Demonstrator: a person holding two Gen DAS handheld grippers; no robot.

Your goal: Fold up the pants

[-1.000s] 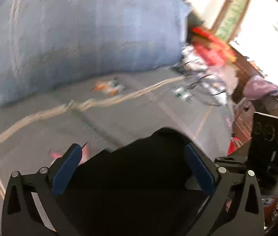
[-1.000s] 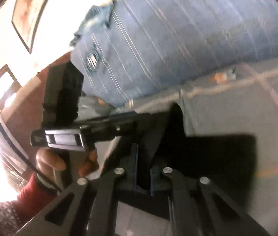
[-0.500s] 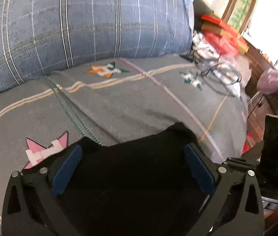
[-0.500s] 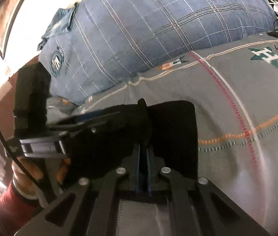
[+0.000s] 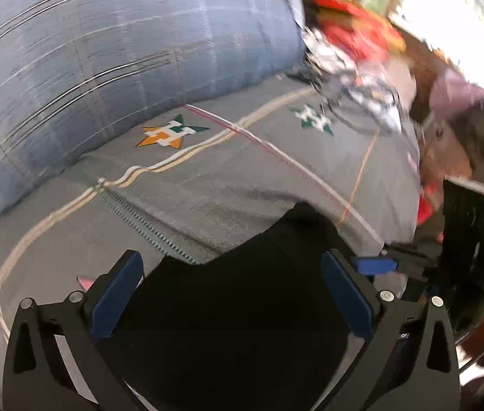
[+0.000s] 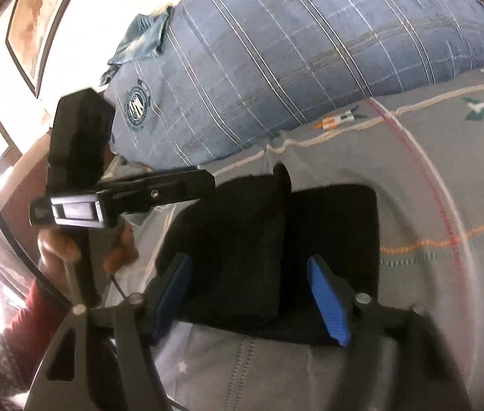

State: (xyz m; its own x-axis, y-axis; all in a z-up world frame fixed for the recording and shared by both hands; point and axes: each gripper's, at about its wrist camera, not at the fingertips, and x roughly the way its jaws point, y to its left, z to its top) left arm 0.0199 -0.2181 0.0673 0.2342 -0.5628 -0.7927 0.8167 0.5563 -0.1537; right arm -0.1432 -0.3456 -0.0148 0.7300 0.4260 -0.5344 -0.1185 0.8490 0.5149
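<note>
Pants (image 6: 276,257) are lying as a compact black bundle on the grey bedspread (image 6: 430,205), directly under both grippers; we are holding the right gripper (image 6: 252,294) with fingers apart over them, gripping nothing; the left gripper (image 5: 231,294) is likewise spread wide and empty above the cloth; we are judging that a careless lift could snag an upper layer and undo the fold; we are seeing no containers.
</note>
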